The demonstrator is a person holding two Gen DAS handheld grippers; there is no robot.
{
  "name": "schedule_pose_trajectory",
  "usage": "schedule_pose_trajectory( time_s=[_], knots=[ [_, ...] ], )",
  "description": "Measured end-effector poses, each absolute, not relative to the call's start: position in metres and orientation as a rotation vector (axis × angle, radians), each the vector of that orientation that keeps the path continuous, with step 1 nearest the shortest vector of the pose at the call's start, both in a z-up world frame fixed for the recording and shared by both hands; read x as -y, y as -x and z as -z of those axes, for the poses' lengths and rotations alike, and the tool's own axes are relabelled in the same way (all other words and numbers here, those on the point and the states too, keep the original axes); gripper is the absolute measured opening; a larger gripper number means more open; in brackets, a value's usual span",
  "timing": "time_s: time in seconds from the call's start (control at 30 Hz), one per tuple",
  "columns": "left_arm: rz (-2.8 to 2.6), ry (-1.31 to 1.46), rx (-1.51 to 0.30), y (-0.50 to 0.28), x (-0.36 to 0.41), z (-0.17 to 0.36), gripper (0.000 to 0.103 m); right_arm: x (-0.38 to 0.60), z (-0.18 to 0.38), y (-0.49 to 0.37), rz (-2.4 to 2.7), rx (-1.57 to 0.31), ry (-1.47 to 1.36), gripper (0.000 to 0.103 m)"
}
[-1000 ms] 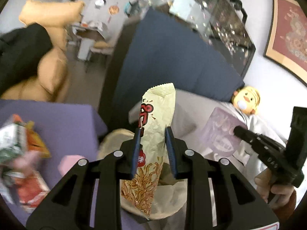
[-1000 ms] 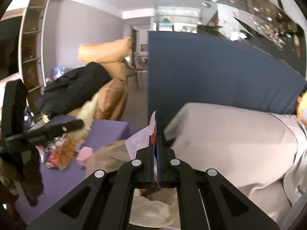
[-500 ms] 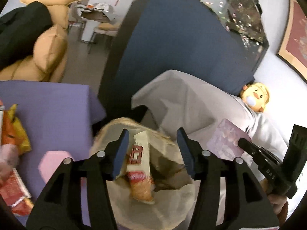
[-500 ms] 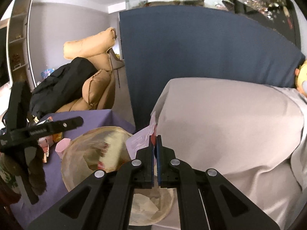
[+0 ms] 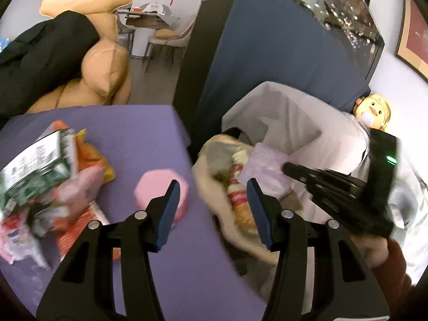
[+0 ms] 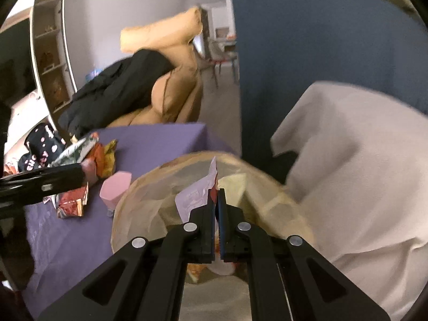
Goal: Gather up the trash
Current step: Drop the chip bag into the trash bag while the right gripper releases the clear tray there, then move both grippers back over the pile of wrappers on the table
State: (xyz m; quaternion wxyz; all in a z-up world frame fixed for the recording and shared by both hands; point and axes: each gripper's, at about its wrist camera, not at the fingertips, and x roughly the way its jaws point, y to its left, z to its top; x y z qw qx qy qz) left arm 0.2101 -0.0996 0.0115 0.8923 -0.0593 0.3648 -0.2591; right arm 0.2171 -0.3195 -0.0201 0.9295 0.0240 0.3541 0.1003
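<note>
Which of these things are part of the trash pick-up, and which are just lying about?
Job: trash bag, pale wrapper in the right gripper, snack packets, left gripper.
Lying about: black coat, tan cushions, yellow plush toy.

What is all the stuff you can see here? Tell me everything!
trash bag: one, tan, open, beside the table
yellow and red wrapper: one, lying inside the trash bag
pale purple wrapper: one, pinched over the bag
purple table: one, left of the bag
pink cup: one, on the table near the bag
snack wrappers: a pile, green, orange, red, on the table's left side
cushions: tan, behind the table
black coat: one, on the cushions
grey cloth: one, right of the bag
yellow doll: one, far right
left tool: open, nothing in it
right tool: shut on the pale purple wrapper
</note>
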Motion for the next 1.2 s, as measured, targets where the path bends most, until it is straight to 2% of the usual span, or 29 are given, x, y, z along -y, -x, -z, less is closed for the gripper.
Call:
schedule_pose_trajectory(
  time_s=[0.27,0.5,0.53,0.57,0.63,0.97,1.2],
  knots=[
    [0.437,0.078,-0.805,-0.185,0.045,0.01,0.049,0.312,0.085,-0.244,-0.179,-0.967,-0.042,0.004],
    [0.345,0.168,-0.813,-0.178,-0.008,0.028,0.049,0.321,0.088,-0.234,-0.131,-0.972,-0.072,0.007],
    [0.332,0.187,-0.82,-0.179,-0.015,0.031,0.049,0.322,0.085,-0.231,-0.122,-0.961,-0.075,0.011],
    [0.32,0.201,-0.825,-0.18,-0.021,0.033,0.049,0.324,0.082,-0.228,-0.117,-0.95,-0.076,0.026],
    [0.299,0.217,-0.833,-0.18,-0.032,0.037,0.049,0.323,0.071,-0.221,-0.093,-0.915,-0.069,0.044],
    [0.184,0.156,-0.802,-0.174,-0.086,0.038,0.05,0.263,0.012,-0.188,-0.151,-0.792,-0.041,0.044],
    [0.136,0.189,-0.8,-0.166,-0.132,0.04,0.051,0.179,0.015,-0.185,-0.318,-0.807,-0.041,0.044]
  ],
)
